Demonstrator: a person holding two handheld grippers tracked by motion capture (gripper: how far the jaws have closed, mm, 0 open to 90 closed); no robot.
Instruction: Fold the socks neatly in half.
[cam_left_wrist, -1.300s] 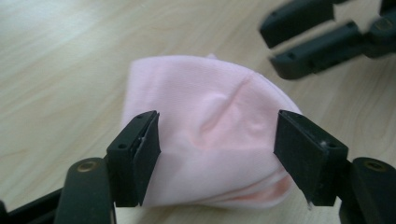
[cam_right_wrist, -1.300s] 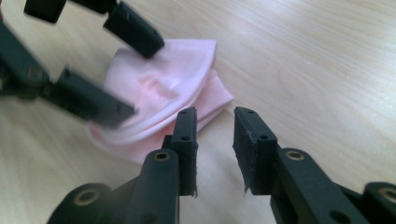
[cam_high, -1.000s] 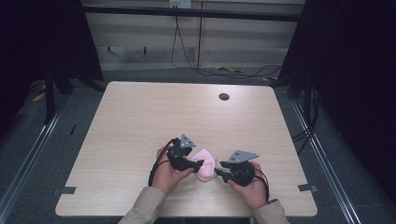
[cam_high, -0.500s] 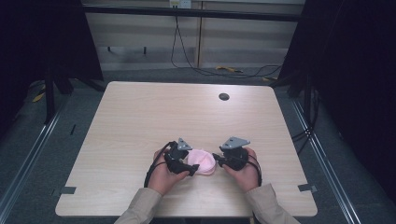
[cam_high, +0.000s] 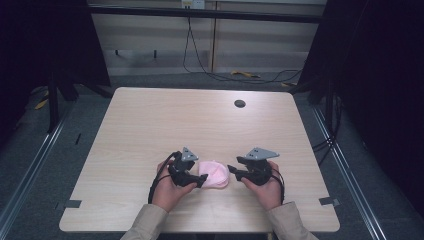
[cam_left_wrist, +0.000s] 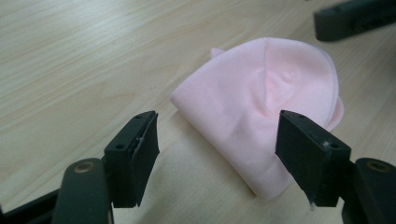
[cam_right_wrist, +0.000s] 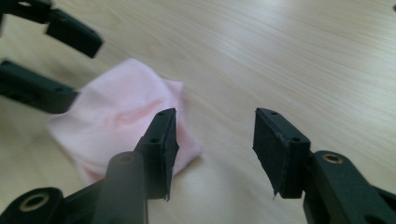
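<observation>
A folded pink cloth (cam_high: 215, 173) lies between two parted grippers: the left gripper (cam_high: 200, 179) touches its edge, the right gripper (cam_high: 231, 172) stands just beside, both empty.

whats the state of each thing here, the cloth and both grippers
pink cloth: folded into a small bundle, lying flat on the table, held by neither gripper
left gripper: open, jaws wide apart over the cloth's near edge
right gripper: open, nothing between its jaws, beside the cloth
</observation>
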